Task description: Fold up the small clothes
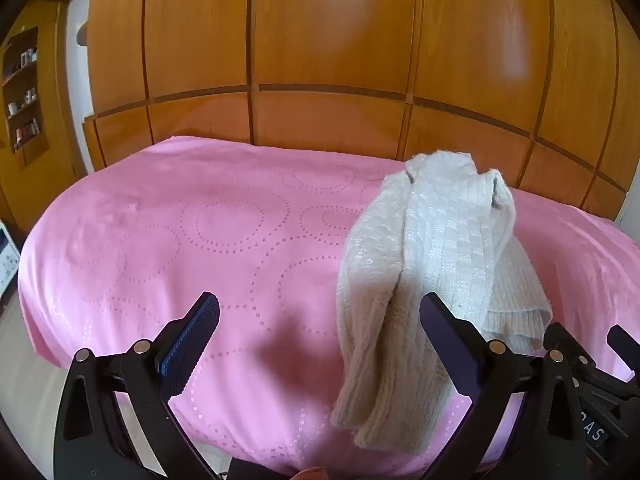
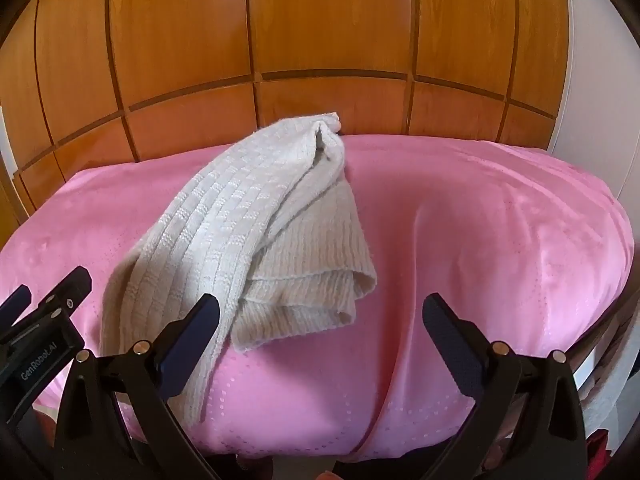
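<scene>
My left gripper (image 1: 320,336) wide open, nothing between the jaws, pads clear of everything, just pink blanket (image 1: 200,240) under them. My right gripper (image 2: 320,338) same: jaws spread as wide as they go, nothing held.

Task item: cream knit garment (image 1: 432,248), crumpled in a long heap on the blanket. In the left wrist view it runs from about 1 o'clock down to 5 o'clock; its near end passes behind my left gripper's right finger (image 1: 448,344), contact unclear. Ribbed hem sticks out at 4 o'clock. In the right wrist view the same garment (image 2: 248,232) sits at 10–11 o'clock of centre, bunched peak toward 12, ribbed folded edge toward the middle, long tail dropping to 7 o'clock behind my right gripper's left finger (image 2: 192,344). Touching or not, can't tell.

Blanket has dotted circle pattern, covers the bed; a crease runs down it at 5 o'clock in the right view. Wooden wardrobe (image 1: 320,60) panels behind, 12 o'clock, both views. Open shelf (image 1: 24,88) with small bottles at 9–10 o'clock, left view. Each gripper shows at the other view's edge: right one at 4 o'clock in the left view, left one at 8 o'clock in the right view.
</scene>
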Demonstrator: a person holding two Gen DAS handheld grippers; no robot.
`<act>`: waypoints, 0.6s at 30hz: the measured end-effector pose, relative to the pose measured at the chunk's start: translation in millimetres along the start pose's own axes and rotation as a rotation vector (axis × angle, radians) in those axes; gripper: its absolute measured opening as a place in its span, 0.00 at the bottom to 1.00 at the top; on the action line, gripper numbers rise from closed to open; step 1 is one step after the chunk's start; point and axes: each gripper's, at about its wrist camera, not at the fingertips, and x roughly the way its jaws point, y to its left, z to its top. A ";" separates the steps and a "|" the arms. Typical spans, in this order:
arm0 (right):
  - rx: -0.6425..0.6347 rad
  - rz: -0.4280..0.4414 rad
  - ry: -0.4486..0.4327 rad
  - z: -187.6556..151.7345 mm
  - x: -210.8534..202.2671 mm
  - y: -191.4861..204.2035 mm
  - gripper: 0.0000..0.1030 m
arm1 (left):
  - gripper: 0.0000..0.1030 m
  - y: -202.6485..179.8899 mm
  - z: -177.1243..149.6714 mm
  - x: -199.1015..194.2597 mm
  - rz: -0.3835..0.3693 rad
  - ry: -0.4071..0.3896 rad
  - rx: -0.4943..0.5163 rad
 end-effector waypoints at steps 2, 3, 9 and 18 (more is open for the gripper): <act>0.001 0.000 0.004 1.3 0.6 -0.7 0.98 | 0.97 -1.5 1.5 0.3 0.003 0.002 -0.001; 0.002 -0.001 0.005 1.9 0.3 -1.4 0.98 | 0.97 -1.3 1.6 0.2 0.003 0.002 -0.002; -0.042 0.032 0.034 2.3 2.3 4.9 0.98 | 0.97 -2.0 2.6 0.3 0.004 0.003 -0.002; -0.034 0.055 0.038 0.4 5.0 3.3 0.98 | 0.97 -0.6 3.8 3.1 0.006 0.018 -0.008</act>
